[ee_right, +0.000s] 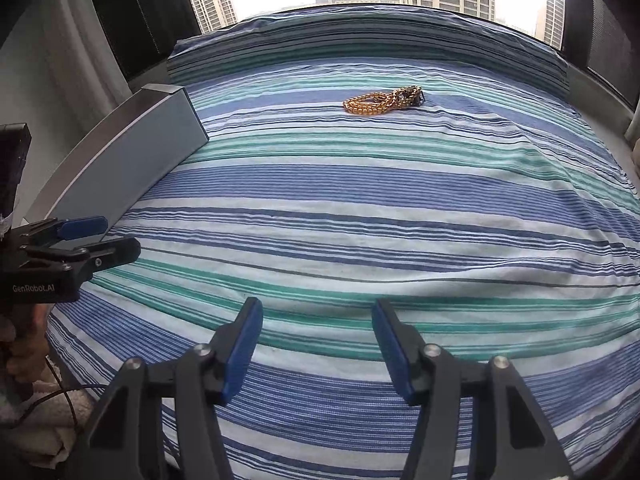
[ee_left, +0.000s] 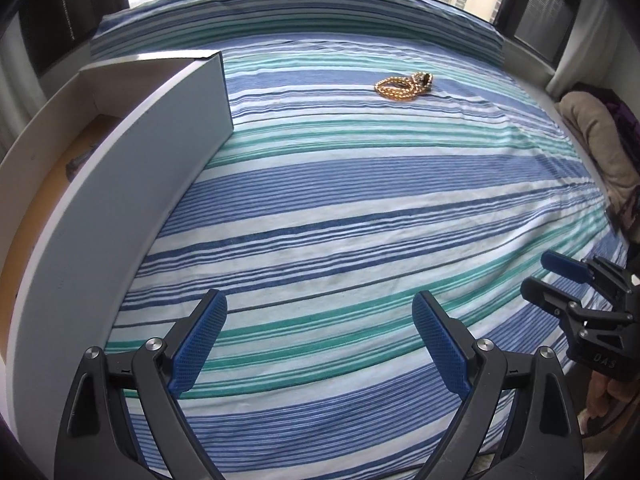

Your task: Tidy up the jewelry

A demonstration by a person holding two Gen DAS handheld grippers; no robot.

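A pile of golden bead strands (ee_left: pixel 396 87) with a darker piece (ee_left: pixel 423 79) against it lies on the striped bedsheet (ee_left: pixel 340 208), far ahead. It also shows in the right wrist view (ee_right: pixel 370 103). An open white box (ee_left: pixel 132 152) with a tan floor stands at the left; its side wall shows in the right wrist view (ee_right: pixel 132 160). My left gripper (ee_left: pixel 319 344) is open and empty near the bed's front edge. My right gripper (ee_right: pixel 318 350) is open and empty, to the right of the left one; it also shows in the left wrist view (ee_left: pixel 540 276).
A striped pillow (ee_left: pixel 300 16) runs along the far edge under the window. A beige and purple cloth heap (ee_left: pixel 600 140) lies at the right of the bed. A small dark object (ee_left: pixel 76 164) lies inside the box. A cable (ee_right: pixel 60 396) hangs at lower left.
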